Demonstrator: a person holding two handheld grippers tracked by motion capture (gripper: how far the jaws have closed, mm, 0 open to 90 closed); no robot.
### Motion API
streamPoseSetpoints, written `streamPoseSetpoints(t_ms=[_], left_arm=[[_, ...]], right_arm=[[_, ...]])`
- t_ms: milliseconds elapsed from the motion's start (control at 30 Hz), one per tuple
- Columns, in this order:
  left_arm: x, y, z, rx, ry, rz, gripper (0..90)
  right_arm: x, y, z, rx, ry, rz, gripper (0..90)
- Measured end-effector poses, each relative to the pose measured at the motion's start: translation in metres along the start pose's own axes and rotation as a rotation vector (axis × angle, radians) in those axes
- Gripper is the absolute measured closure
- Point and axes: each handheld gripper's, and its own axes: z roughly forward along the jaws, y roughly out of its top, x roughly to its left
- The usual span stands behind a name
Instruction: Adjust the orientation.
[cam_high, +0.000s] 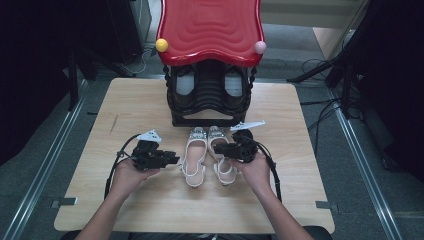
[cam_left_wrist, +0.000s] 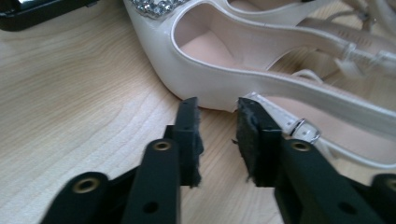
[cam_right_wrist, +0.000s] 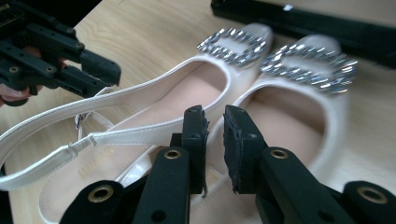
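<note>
Lying toes-away, lengthwise: white shoes (cam_high: 196, 155) | left tool (cam_high: 172, 160) unclenched | right tool (cam_high: 218, 150) unclenched

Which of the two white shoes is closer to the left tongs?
The left shoe: it lies right beside the left tongs, while the right shoe sits under the right tongs.

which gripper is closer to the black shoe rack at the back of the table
Right. The right gripper sits over the white shoes, just in front of the black shoe rack; the left gripper is farther back, left of the shoes.
</note>
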Motion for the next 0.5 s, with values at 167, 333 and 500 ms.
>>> streamPoseSetpoints(t_ms=[167, 333, 500], left_arm=[[-0.003, 0.004, 0.000, -0.016, -0.006, -0.024, 85.0], [-0.003, 0.006, 0.005, 0.000, -0.010, -0.027, 88.6], [0.003, 0.005, 0.014, 0.029, 0.001, -0.046, 88.5]], right_arm=[[-0.008, 0.000, -0.021, -0.025, -0.035, -0.005, 85.9], [-0.023, -0.004, -0.028, -0.018, -0.078, 0.016, 90.0], [-0.032, -0.012, -0.019, 0.029, -0.124, 0.014, 90.0]])
